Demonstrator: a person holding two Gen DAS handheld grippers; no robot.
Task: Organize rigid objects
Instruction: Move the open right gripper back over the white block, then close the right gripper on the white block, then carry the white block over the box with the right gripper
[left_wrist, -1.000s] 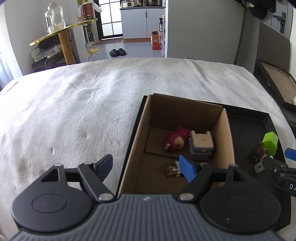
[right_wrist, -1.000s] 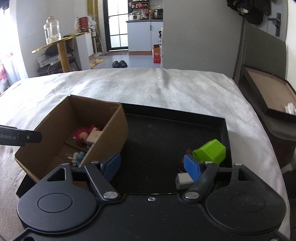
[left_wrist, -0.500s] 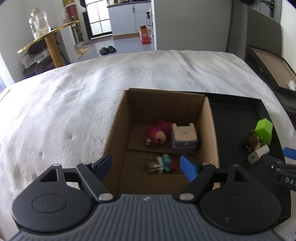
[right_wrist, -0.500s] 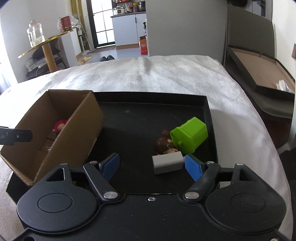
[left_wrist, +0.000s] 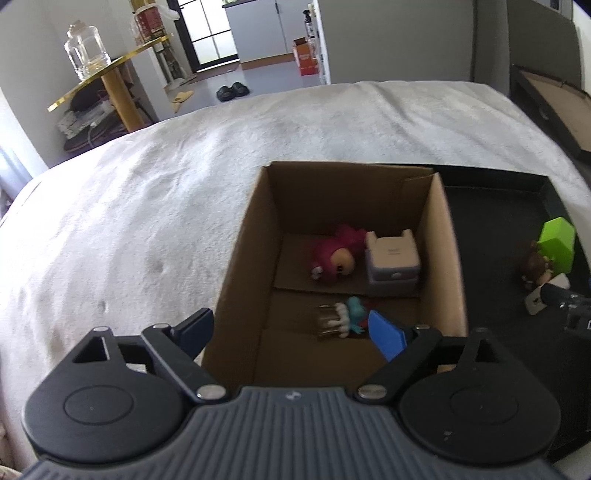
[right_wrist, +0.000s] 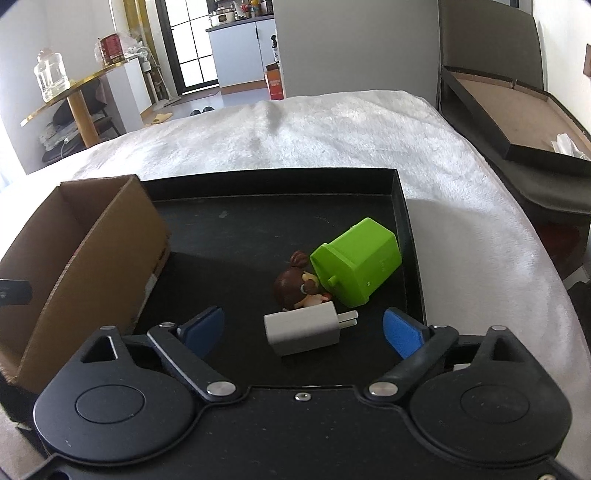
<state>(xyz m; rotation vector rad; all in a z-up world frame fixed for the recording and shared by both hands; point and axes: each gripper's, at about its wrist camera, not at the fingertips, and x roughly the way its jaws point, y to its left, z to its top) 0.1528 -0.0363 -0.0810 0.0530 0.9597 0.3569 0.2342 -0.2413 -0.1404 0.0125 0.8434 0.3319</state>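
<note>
Left gripper (left_wrist: 291, 332) – tilted down over box (left_wrist: 236, 280), jaws just widened, empty | right gripper (right_wrist: 303, 330) – wide astride charger (right_wrist: 303, 330)

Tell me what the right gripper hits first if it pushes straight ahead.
Probably the white charger plug, lying on the black tray between the right gripper's open fingers; depth is uncertain.

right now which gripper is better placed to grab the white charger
Right. The right gripper is open with the white charger lying between its fingers in the black tray. The left gripper hovers open over the cardboard box.
</note>
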